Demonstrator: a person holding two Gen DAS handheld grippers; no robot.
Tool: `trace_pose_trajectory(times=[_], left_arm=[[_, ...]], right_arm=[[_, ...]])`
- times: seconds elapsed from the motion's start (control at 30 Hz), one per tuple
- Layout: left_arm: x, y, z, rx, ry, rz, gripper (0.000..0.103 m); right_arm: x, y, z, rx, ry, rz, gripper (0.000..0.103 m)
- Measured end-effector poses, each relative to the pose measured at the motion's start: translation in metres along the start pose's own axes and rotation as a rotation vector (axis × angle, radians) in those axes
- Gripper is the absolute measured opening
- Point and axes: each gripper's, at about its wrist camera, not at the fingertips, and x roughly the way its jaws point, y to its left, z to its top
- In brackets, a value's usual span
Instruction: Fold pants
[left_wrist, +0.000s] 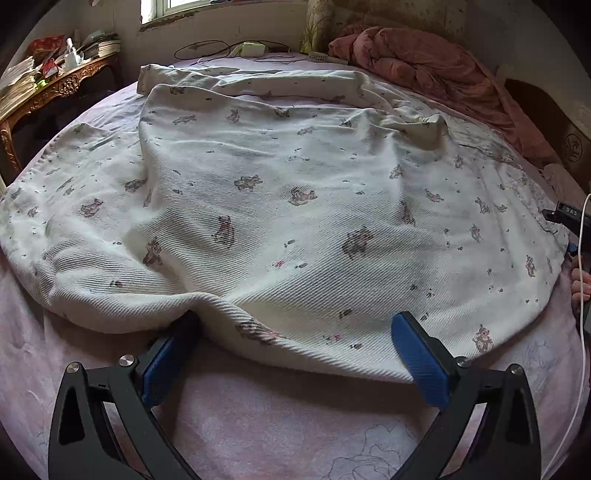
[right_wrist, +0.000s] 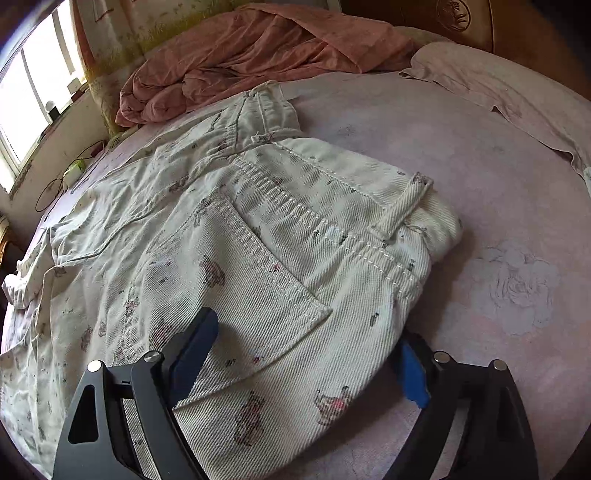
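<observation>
White pants (left_wrist: 280, 206) with small animal prints lie spread flat on the pink bed sheet (left_wrist: 258, 417). My left gripper (left_wrist: 295, 321) stands open at their near edge, its left fingertip (left_wrist: 190, 321) tucked beneath a fold and its right fingertip (left_wrist: 404, 325) resting on top of the cloth. In the right wrist view the waistband end of the pants (right_wrist: 295, 236) shows a back pocket (right_wrist: 236, 273) and a belt loop (right_wrist: 402, 206). My right gripper (right_wrist: 306, 332) is open wide astride this end, with its left finger on the fabric and its right finger at the cloth's edge.
A crumpled pink-brown quilt (right_wrist: 236, 55) lies at the head of the bed, a pale pillow (right_wrist: 491, 85) beside it. Cables and a charger (left_wrist: 251, 48) sit near the window wall. A carved wooden desk (left_wrist: 55, 88) piled with books stands left. A hand (left_wrist: 580, 286) and a white cable (left_wrist: 580, 258) show at the right edge.
</observation>
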Motion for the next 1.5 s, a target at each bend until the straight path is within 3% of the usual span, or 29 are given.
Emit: trace_pose_trajectory(times=[0.07, 0.23, 0.3, 0.37, 0.47, 0.53, 0.6, 0.63, 0.73, 0.9, 0.93, 0.97, 1.03, 1.2, 1.33, 1.4, 1.43, 1.47, 1.5], left_arm=[[0.000, -0.001, 0.000, 0.003, 0.002, 0.001, 0.103], [0.001, 0.000, 0.001, 0.006, 0.010, -0.005, 0.103], [0.001, -0.001, 0.001, 0.007, 0.007, 0.002, 0.103], [0.001, -0.002, 0.002, 0.012, 0.006, 0.011, 0.103], [-0.001, -0.002, 0.001, 0.011, 0.002, 0.024, 0.096], [-0.005, 0.000, 0.000, 0.015, -0.008, 0.036, 0.088], [-0.011, 0.003, -0.001, 0.025, -0.020, 0.052, 0.072], [-0.014, 0.007, -0.001, 0.024, -0.027, 0.064, 0.059], [-0.020, 0.022, -0.002, 0.005, -0.015, 0.018, 0.047], [-0.022, 0.034, -0.001, -0.028, 0.021, -0.060, 0.048], [-0.023, 0.033, -0.001, -0.026, 0.023, -0.067, 0.055], [-0.024, 0.031, -0.002, -0.023, 0.027, -0.080, 0.068], [-0.023, 0.025, -0.003, -0.016, 0.031, -0.105, 0.080], [-0.013, 0.012, 0.003, 0.003, 0.027, -0.057, 0.081], [-0.005, 0.012, 0.011, -0.037, 0.015, -0.042, 0.081], [-0.003, 0.010, 0.014, -0.037, 0.003, 0.006, 0.064], [-0.005, 0.009, 0.015, -0.026, -0.012, 0.057, 0.043], [-0.007, 0.008, 0.016, -0.015, -0.028, 0.078, 0.029], [-0.009, 0.007, 0.017, -0.002, -0.036, 0.074, 0.025]], right_arm=[[-0.003, -0.004, 0.003, 0.009, -0.017, 0.025, 0.073], [0.002, -0.022, 0.014, 0.087, -0.027, 0.146, 0.059], [0.006, -0.029, 0.016, 0.123, -0.021, 0.182, 0.048], [0.009, -0.034, 0.015, 0.155, -0.009, 0.175, 0.027], [0.007, -0.039, 0.010, 0.187, 0.009, 0.221, 0.010], [0.000, -0.038, 0.005, 0.168, 0.001, 0.204, 0.008], [-0.012, -0.027, -0.002, 0.095, -0.014, 0.149, 0.007], [-0.021, -0.018, -0.007, 0.036, -0.034, 0.110, 0.007], [-0.042, 0.002, -0.021, -0.077, -0.063, -0.015, 0.007], [-0.067, 0.013, -0.034, -0.113, -0.149, -0.113, 0.005], [-0.069, 0.013, -0.033, -0.104, -0.153, -0.108, 0.005], [-0.070, 0.011, -0.032, -0.093, -0.150, -0.097, 0.005], [-0.072, 0.005, -0.030, -0.060, -0.141, -0.044, 0.005], [-0.046, -0.029, -0.013, 0.111, -0.030, 0.167, 0.005], [-0.015, -0.040, -0.003, 0.130, 0.059, 0.210, 0.006], [-0.012, -0.042, -0.002, 0.135, 0.056, 0.226, 0.006], [-0.013, -0.040, -0.002, 0.131, 0.055, 0.209, 0.006], [-0.017, -0.036, -0.004, 0.109, 0.048, 0.169, 0.005], [-0.026, -0.029, -0.007, 0.055, 0.015, 0.076, 0.005]])
